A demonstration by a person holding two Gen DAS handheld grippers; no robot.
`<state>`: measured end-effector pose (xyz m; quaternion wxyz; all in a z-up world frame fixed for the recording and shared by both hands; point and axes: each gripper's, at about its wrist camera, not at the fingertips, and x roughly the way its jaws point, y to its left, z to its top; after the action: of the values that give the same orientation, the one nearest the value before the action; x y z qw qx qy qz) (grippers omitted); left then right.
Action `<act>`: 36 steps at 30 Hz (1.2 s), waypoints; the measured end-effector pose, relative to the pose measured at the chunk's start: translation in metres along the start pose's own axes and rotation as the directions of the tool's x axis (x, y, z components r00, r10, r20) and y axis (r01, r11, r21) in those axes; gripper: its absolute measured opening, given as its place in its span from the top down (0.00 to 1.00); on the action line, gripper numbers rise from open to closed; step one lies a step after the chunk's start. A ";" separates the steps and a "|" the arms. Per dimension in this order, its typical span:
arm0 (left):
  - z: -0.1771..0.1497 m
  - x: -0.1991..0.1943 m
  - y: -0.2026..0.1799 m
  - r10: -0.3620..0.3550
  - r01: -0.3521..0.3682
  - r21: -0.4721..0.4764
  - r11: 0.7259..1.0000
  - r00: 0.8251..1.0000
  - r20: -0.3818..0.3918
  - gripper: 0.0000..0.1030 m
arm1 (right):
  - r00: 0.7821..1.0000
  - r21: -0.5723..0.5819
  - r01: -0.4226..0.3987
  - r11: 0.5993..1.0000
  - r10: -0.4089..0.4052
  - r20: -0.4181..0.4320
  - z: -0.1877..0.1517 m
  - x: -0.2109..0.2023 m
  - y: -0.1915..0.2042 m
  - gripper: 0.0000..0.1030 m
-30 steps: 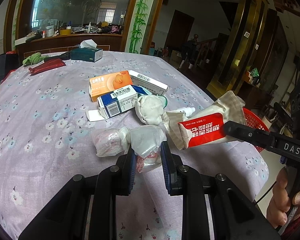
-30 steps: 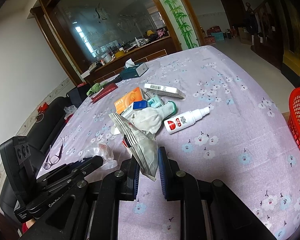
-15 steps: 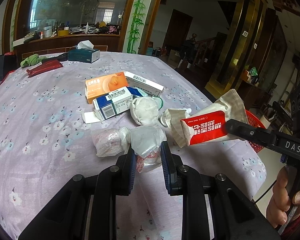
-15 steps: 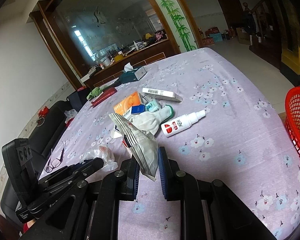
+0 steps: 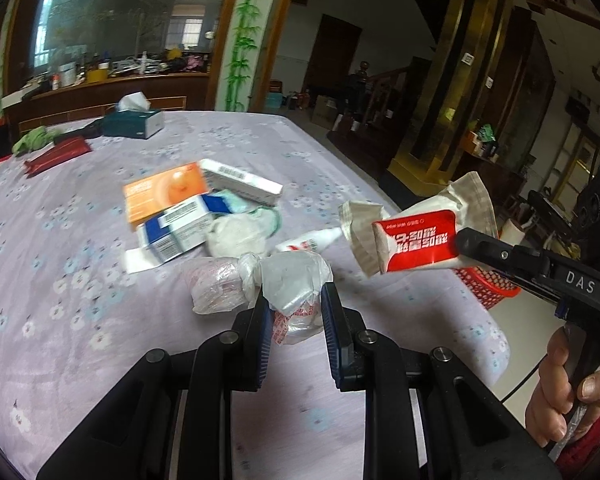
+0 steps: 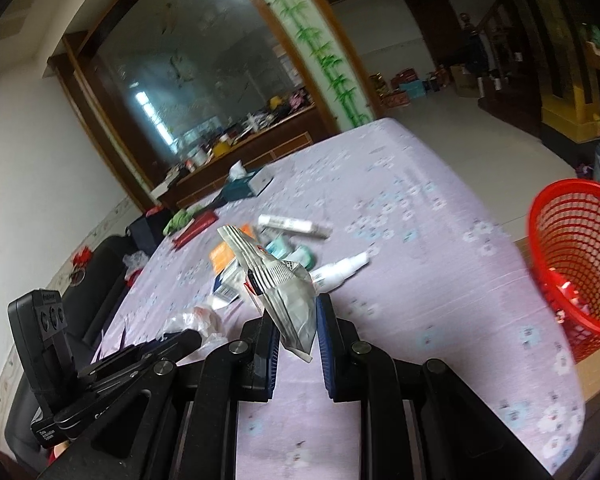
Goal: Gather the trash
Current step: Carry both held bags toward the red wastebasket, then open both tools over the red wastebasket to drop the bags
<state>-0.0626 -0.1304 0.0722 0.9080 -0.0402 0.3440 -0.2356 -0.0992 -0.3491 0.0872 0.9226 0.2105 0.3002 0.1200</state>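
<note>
Your left gripper [image 5: 292, 316] has its jaws pinched onto a crumpled clear plastic bag with red print [image 5: 296, 292]; the bag's lower end sags between the blue pads, and whether it rests on the cloth or hangs clear cannot be told. A second knotted translucent bag [image 5: 216, 288] sits joined to it on the left, touching the lilac flowered tablecloth [image 5: 60, 280].

Your right gripper [image 6: 298, 328] is clamped on a flattened silver-and-red foil snack pouch [image 6: 284, 292], held off the table. In the left wrist view the pouch [image 5: 416, 240] shows its red face, with one dark finger covering its right end.

Still on the cloth:
- orange carton [image 5: 164, 194]
- blue-and-white carton [image 5: 176, 232], overlapping the orange one
- long white barcoded box [image 5: 240, 180]
- wadded white tissue [image 5: 236, 236]
- white spray bottle with red label [image 6: 340, 270], half hidden behind the pouch

Something teal sits behind the tissue; too blurred to name.

The red plastic mesh basket [image 6: 572, 256] stands on the floor past the table's right edge, cut off by the frame; red scraps lie inside. In the left view only a sliver of it [image 5: 488, 284] shows under your right gripper.

A teal tissue box [image 5: 134, 124] lies at the far end. Your right hand [image 5: 568, 392] is partly cropped.
</note>
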 end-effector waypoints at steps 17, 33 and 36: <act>0.050 0.063 -0.152 -0.281 0.295 0.126 0.947 0.953 -0.116 0.78 | 0.914 0.235 0.313 0.920 -0.359 0.188 0.035 -0.110 -0.130 0.82; 0.054 0.160 -0.260 -0.320 0.352 0.182 0.918 0.930 -0.182 0.41 | 0.833 0.365 0.471 0.803 -0.541 0.116 0.052 -0.110 -0.212 0.68; 0.047 0.154 -0.251 -0.318 0.353 0.179 0.918 0.927 -0.200 0.41 | 0.837 0.376 0.457 0.806 -0.532 0.123 0.047 -0.117 -0.214 0.60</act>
<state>-0.0323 -0.4273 0.0741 0.8210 0.0180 0.3797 -0.4260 -0.1425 -0.5934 0.0820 0.9003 0.2886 0.2552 -0.2026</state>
